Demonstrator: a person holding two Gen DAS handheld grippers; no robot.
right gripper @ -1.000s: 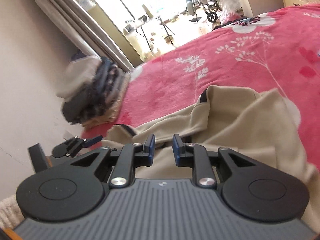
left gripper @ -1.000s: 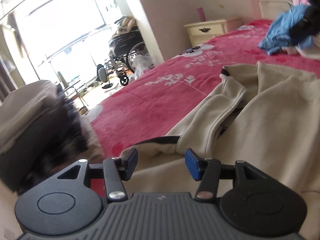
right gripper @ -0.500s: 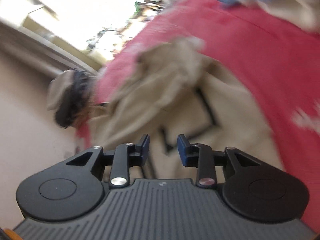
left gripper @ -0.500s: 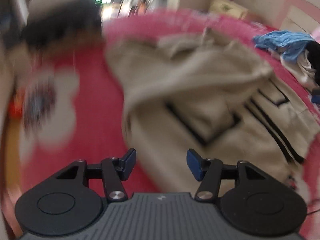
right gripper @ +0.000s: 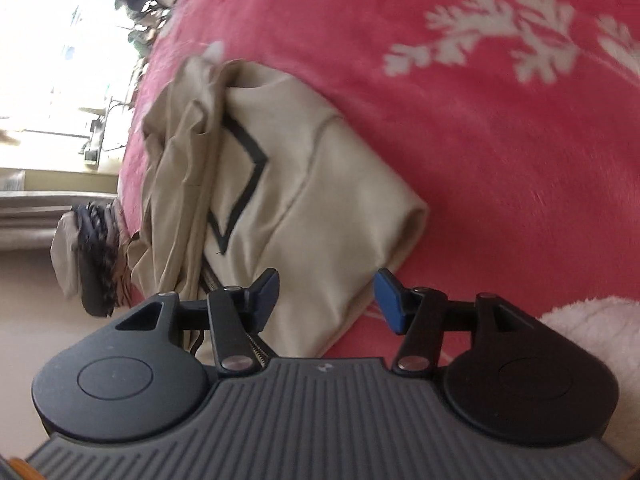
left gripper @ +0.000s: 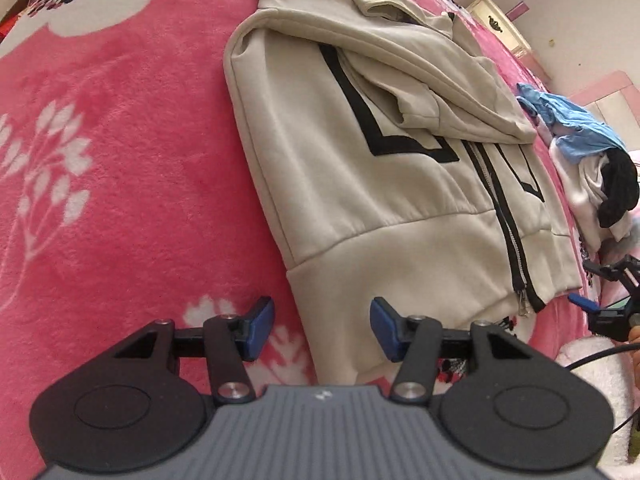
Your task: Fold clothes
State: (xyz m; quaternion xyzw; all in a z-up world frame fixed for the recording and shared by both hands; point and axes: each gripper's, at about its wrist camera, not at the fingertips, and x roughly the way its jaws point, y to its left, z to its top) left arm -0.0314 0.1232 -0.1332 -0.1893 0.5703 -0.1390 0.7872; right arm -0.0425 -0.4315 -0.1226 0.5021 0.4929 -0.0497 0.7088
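Note:
A beige zip hoodie [left gripper: 360,184] with black lines lies flat on the pink flowered blanket [left gripper: 120,160], its sleeves folded in over the chest. My left gripper [left gripper: 322,328] hovers over the left corner of the hem; its jaws are closing slightly, and the pads do not press on the cloth. In the right wrist view, my right gripper [right gripper: 326,294] is over the other hem corner of the hoodie [right gripper: 320,184], jaws opening and gripping nothing. The right gripper [left gripper: 586,284] also shows at the edge of the left wrist view.
A pile of blue, white and black clothes [left gripper: 592,168] lies on the bed beyond the hoodie. A cream nightstand [left gripper: 496,20] stands by the far wall. A stack of folded dark clothes [right gripper: 92,256] sits near the bed's edge. Something white and fluffy [right gripper: 592,328] lies close by.
Both grippers have rolled and swung down from the hoodie's upper part to its hem. The right jaws have gone from nearly shut to wide apart.

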